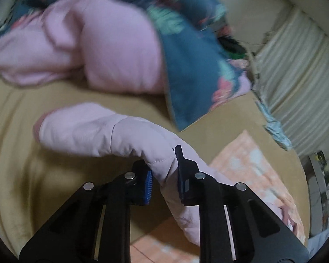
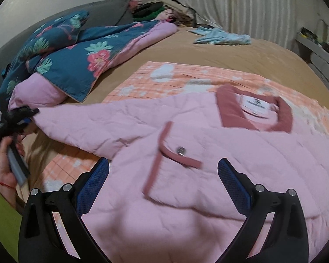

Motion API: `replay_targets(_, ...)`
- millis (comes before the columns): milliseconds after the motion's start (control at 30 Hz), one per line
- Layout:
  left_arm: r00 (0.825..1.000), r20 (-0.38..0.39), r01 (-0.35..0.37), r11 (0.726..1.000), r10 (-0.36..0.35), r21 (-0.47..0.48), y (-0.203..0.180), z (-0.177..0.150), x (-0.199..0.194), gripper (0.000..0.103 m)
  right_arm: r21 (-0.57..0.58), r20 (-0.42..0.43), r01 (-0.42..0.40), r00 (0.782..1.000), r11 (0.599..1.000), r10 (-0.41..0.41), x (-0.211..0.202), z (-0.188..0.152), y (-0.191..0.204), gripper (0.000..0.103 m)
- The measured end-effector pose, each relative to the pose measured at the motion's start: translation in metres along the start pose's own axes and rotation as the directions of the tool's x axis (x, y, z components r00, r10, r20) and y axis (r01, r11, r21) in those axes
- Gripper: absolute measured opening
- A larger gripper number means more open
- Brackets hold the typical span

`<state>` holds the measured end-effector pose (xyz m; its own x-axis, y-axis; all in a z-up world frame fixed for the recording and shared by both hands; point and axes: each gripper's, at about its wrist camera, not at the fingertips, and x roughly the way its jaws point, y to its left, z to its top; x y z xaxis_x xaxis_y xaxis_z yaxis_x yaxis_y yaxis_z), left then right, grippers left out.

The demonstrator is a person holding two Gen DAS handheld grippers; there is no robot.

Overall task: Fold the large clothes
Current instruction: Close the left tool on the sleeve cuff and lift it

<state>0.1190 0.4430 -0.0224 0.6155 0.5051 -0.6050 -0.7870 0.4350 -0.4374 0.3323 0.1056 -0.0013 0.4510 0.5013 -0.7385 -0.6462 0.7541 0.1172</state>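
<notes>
A pink quilted jacket [image 2: 208, 153] with a darker pink collar lies spread, front up, on an orange checked blanket [image 2: 186, 76] on the bed. Its sleeve [image 1: 92, 131] stretches away to the left. My left gripper [image 1: 164, 171] is shut on the sleeve, the padded cloth pinched between the blue pads and lifted off the bed. In the right wrist view that left gripper [image 2: 26, 114] shows at the far left, at the sleeve's end, held by a hand. My right gripper [image 2: 163, 175] hovers open over the jacket's chest, near a trimmed pocket, with nothing between its fingers.
A blue flowered quilt with pink lining [image 2: 72, 61] is heaped at the bed's head. A light blue garment [image 2: 221, 36] lies near the far edge by a ribbed white curtain [image 2: 252, 6]. Tan sheet [image 1: 54, 186] surrounds the blanket. A shelf [image 2: 318, 46] stands at right.
</notes>
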Motion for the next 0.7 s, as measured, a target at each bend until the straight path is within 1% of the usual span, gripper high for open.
replay_targets(67,0.999,0.028,0.030,0.999,-0.030,0.018,-0.011,0.004,-0.015,0.010,0.015,-0.012,0.000,1.000,1.000,0.000,-0.008,-0.009,-0.010,0.099)
replay_targets(133,0.997,0.053,0.059,0.998,-0.061,0.034,-0.021,0.005,-0.031,0.010,0.017,-0.007,0.017,1.000,1.000,-0.017,-0.018,-0.015,-0.018,0.099)
replay_targets(333,0.979,0.115,0.158,0.981,-0.171,0.108,-0.061,0.002,-0.073,0.010,0.051,0.023,0.042,0.999,0.998,-0.043,-0.048,-0.029,-0.039,0.099)
replay_targets(433,0.964,0.139,0.202,0.964,-0.226,0.172,-0.088,-0.005,-0.096,0.010,0.066,0.034,0.057,0.998,0.996,-0.059,-0.060,-0.035,-0.049,0.099)
replay_targets(533,0.947,0.141,0.254,0.942,-0.288,0.219,-0.110,-0.012,-0.113,0.010,0.081,0.037,0.060,0.997,0.995,-0.063,-0.068,-0.041,-0.058,0.099)
replay_targets(700,0.924,0.141,0.307,0.909,-0.356,0.282,-0.136,-0.021,-0.132,0.010,0.097,0.043,0.081,0.995,0.992,-0.085,-0.079,-0.052,-0.072,0.099)
